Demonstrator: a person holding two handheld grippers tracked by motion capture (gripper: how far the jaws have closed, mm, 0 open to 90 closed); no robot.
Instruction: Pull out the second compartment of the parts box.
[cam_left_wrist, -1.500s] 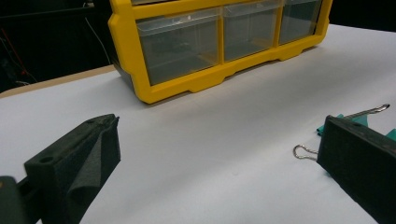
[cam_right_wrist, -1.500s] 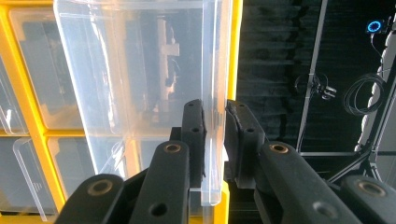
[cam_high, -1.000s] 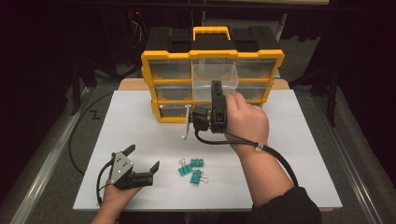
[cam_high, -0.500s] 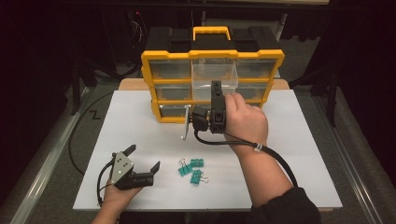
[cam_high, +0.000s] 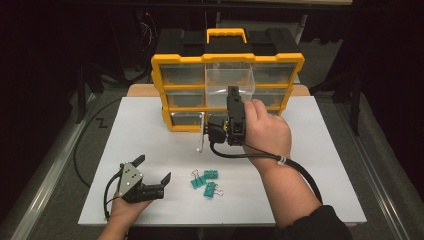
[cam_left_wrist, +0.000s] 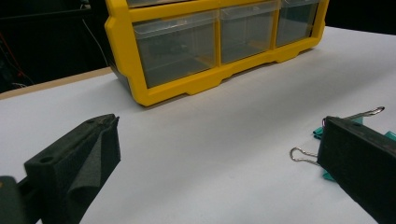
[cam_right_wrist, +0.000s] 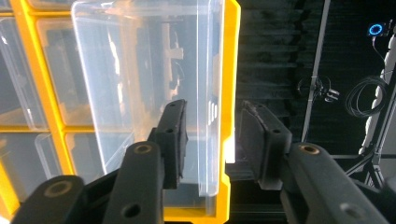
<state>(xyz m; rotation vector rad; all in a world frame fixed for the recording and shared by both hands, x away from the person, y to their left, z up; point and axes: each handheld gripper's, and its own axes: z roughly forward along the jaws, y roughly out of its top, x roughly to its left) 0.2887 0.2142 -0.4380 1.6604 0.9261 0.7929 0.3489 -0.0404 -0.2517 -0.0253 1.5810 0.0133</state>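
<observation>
The clear drawer (cam_high: 227, 80) sticks out of the top row of the yellow drawer box (cam_high: 165, 95), which stands at the back edge of the counter (cam_high: 320, 165). The right hand-held gripper (cam_right_wrist: 212, 135) has its jaws on each side of the drawer's front wall, and they have just been opening, so the pads no longer press on it. The left hand-held gripper (cam_high: 152, 172) rests wide open and empty near the front left corner, beside the green clips (cam_high: 205, 181). The drawer looks light, stiff and slippery, so I would pinch its thin front lip.

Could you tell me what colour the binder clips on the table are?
Green binder clips, clearest in the high view.
</observation>
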